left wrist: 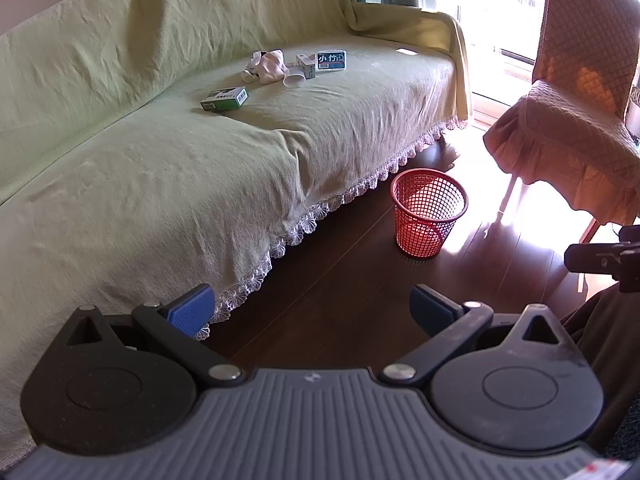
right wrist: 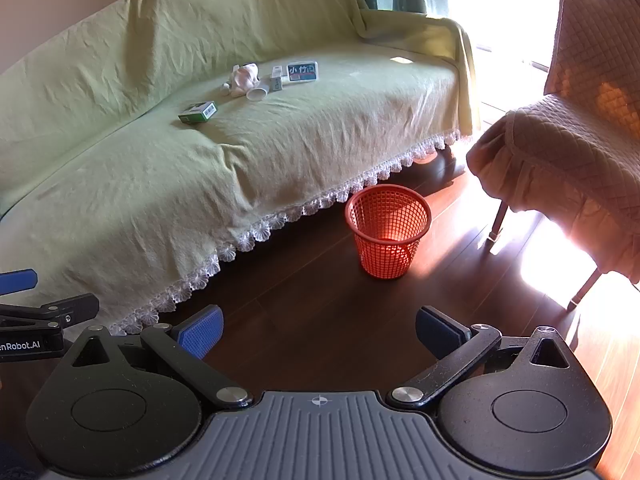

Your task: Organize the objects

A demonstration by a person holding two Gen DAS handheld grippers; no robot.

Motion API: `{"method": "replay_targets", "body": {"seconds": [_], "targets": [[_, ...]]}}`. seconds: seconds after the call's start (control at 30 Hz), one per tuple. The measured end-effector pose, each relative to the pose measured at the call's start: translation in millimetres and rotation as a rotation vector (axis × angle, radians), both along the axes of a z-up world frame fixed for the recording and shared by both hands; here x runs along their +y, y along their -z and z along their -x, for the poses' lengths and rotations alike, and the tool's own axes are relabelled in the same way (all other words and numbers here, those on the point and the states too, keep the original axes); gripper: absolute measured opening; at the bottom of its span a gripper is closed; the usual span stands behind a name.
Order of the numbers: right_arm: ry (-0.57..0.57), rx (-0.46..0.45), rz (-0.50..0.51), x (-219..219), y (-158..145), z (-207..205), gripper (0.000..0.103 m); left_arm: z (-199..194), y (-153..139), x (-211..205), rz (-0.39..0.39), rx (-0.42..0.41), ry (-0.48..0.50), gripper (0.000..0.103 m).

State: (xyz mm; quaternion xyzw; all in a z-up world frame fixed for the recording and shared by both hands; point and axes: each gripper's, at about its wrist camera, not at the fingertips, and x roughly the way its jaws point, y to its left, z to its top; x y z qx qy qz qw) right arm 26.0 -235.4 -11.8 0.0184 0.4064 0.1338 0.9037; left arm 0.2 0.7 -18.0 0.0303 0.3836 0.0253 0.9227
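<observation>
the left gripper (left wrist: 312, 312) has a ribbed grey housing with a small pale mark at its front edge. two round black discs flank that housing, each with a raised ring and a triangular cut-out above. black link arms run outward from silver rivets beside the housing to fingers (left wrist: 192, 314) faced with blue, finely gridded pads.

the right gripper (right wrist: 320, 332) is built alike, though its grey housing bears a white crosshair mark. dust speckles the disc right of that housing. white lettering ending "nrobot.ai" shows on a black part of the left gripper's body.
</observation>
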Motion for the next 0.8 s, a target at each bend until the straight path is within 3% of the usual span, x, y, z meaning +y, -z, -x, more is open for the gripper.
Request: {"method": "replay_targets", "body": {"seconds": [0.8], "targets": [[0.015,0.042,-0.005,-2.5,5.3,-17.1,0.101,-17.7,4.3,-3.6,0.005,0.043,0.005,0.102]]}}
